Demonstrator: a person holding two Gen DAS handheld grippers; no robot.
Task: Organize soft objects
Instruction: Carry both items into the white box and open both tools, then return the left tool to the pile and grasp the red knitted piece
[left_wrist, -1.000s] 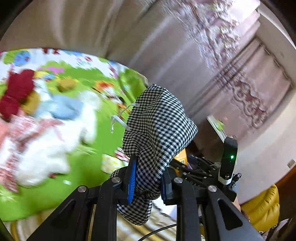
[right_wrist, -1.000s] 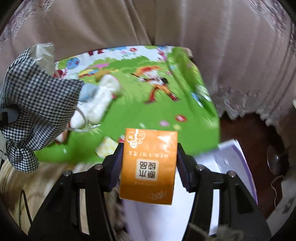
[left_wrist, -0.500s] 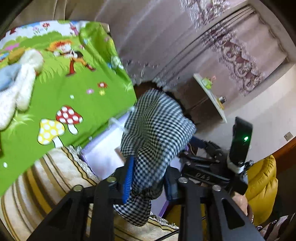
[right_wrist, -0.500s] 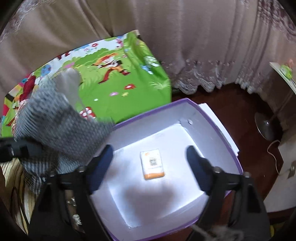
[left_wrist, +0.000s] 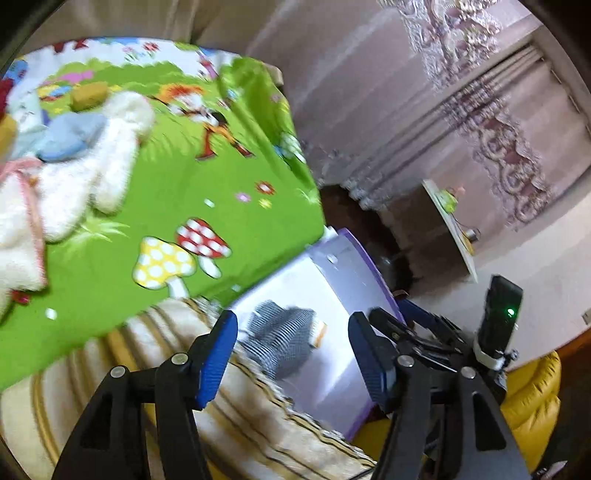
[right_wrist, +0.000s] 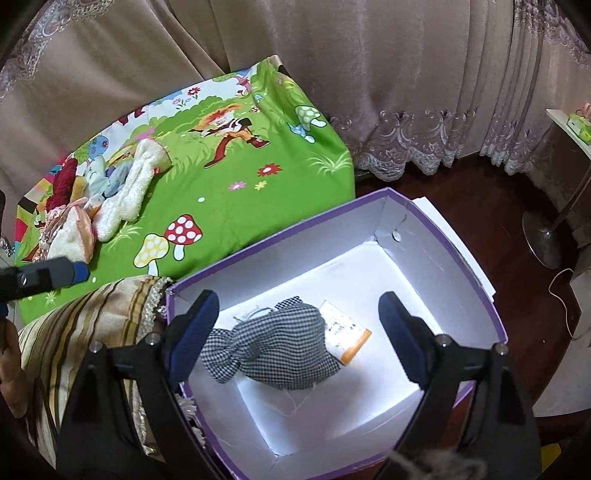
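Inside the purple-rimmed white cardboard box (right_wrist: 448, 236), the black-and-white checked fabric pouch (right_wrist: 275, 349) and orange-edged tissue packet (right_wrist: 345, 334) already lie, both the left hand-held gripper (left_wrist: 291, 354) and the right hand-held gripper (right_wrist: 299, 332) gape empty, the left's jaws having just been opening, and the heap of plush toys (right_wrist: 110, 199) on the green cartoon-print mat (right_wrist: 236, 206) remains.

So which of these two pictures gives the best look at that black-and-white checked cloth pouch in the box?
The right wrist view. It looks down into the purple-edged white box and shows the whole black-and-white checked cloth pouch, sharp, lying partly over an orange-and-white packet. The left wrist view shows the pouch only smaller and blurred.
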